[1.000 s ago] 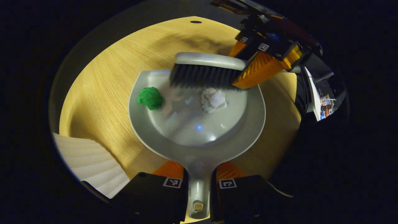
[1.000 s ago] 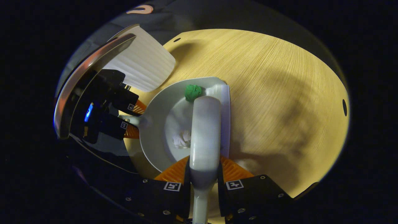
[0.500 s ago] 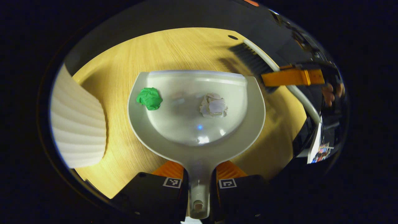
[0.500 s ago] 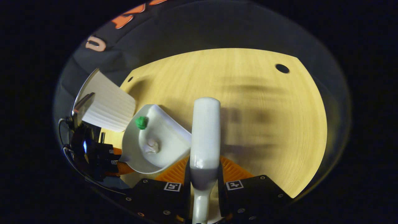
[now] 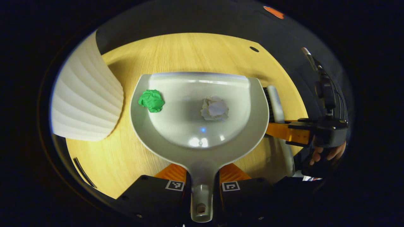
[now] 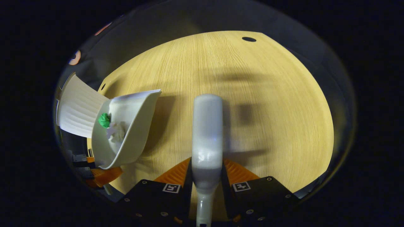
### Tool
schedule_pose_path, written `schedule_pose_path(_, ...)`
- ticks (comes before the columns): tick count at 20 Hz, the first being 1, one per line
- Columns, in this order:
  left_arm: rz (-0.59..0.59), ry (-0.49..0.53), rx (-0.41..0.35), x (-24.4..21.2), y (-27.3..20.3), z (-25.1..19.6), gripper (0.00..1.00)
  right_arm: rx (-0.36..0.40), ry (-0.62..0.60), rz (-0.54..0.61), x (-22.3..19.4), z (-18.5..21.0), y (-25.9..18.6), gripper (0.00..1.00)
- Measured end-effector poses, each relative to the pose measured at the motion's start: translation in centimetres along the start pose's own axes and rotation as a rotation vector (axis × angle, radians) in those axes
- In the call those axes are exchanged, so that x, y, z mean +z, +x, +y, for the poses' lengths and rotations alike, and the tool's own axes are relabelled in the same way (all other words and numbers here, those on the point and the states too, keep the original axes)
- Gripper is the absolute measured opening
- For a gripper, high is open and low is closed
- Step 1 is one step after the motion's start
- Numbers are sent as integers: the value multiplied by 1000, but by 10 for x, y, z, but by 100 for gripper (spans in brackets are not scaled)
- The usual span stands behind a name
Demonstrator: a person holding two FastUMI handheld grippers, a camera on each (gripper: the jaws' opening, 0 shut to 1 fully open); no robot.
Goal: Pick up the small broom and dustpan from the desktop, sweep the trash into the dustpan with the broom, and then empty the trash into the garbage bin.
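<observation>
Left gripper (image 5: 202,186) grips dustpan (image 5: 252,126) handle, right gripper (image 6: 206,186) grips broom (image 6: 206,126); sweeping's done w/ both trash balls in pan, dumping into bin (image 5: 85,104) at frame's left remains.

Grey dustpan (image 5: 199,138), centre frame, carries a green wad (image 5: 151,100) and white wad (image 5: 215,108). Ribbed white bin (image 5: 85,104) at left; broom (image 6: 207,132) centre of right gripper view.
</observation>
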State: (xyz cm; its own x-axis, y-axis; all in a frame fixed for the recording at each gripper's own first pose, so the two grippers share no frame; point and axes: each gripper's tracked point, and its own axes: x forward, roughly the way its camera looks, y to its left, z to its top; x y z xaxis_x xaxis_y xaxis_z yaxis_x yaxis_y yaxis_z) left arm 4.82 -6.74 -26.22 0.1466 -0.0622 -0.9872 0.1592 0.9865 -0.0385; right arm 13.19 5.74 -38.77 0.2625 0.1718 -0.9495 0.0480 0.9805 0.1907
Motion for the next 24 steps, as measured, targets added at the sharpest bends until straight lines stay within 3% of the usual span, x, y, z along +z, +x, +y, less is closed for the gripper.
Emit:
schedule_pose_path(1,-22,22,9,4,-11,0,28,2,5,-12,4,-2,1,36)
schedule_pose_path(3,-78,44,-20,20,-39,-11,28,5,20,-19,6,-7,-3,58)
schedule_pose_path(4,-116,61,-25,31,-55,-14,28,6,23,-20,8,-10,-5,65)
schedule_pose_path(5,-157,77,-18,41,-71,-15,28,15,25,-32,10,-11,-8,68)
schedule_pose_path(6,-208,94,-13,55,-92,-12,28,24,26,-47,15,-11,-12,64)
schedule_pose_path(7,-265,90,-16,70,-112,-9,28,34,25,-58,19,-10,-16,75)
schedule_pose_path(11,-453,-13,-1,119,-185,23,28,72,3,-73,18,-3,-20,79)
schedule_pose_path(15,-442,-60,248,113,-203,112,28,95,-9,-87,18,0,-24,82)
schedule_pose_path(19,-296,-68,484,88,-209,190,28,80,9,-112,25,-9,-31,84)
schedule_pose_path(24,-77,78,610,64,-205,215,28,62,5,-135,34,-14,-35,88)
